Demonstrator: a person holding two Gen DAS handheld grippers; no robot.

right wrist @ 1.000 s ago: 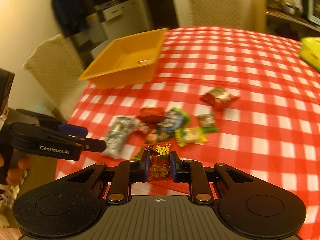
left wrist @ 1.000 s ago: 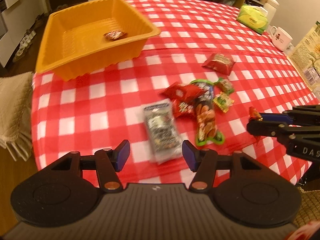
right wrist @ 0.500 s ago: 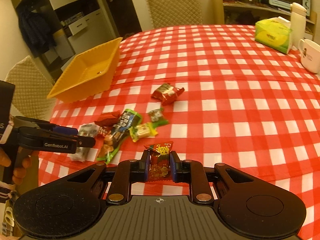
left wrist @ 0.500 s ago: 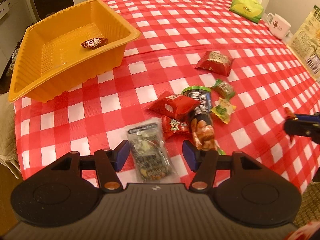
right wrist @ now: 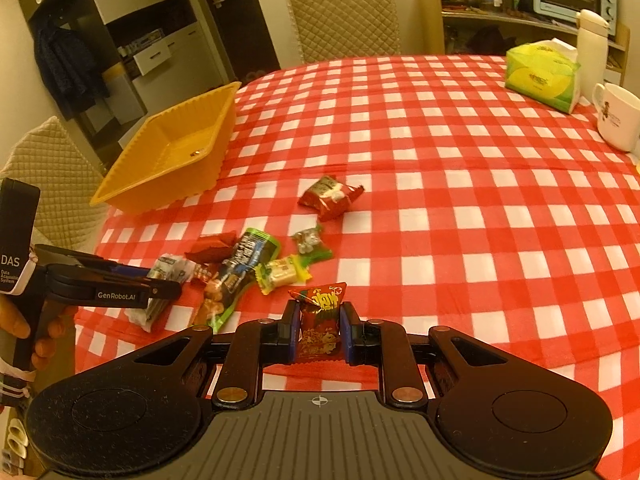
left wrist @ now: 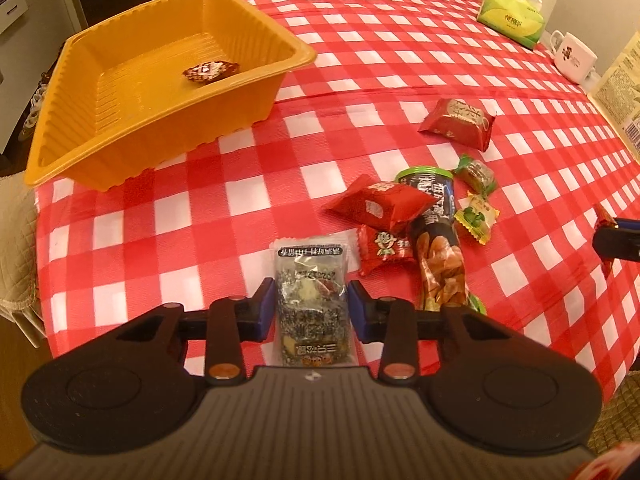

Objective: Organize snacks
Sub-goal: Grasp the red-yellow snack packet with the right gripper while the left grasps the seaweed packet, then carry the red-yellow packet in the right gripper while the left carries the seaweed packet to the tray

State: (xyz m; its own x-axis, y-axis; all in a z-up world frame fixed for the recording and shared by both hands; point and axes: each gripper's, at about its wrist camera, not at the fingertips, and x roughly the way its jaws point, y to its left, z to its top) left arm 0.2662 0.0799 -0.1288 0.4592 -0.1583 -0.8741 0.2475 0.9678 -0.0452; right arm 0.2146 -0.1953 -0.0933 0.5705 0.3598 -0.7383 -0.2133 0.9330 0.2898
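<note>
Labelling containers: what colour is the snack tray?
Orange tray, best seen in the left wrist view.

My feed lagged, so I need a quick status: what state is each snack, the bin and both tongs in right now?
Left tongs: open, straddling the clear packet.
Clear packet: flat on the cloth.
Right tongs: shut on the red sachet.
Red sachet: gripped, upright.
Yellow bin: holds one brown-wrapped snack.
Long nut pack: lying in the loose pile.
Red pouch: lying apart from the pile.
</note>
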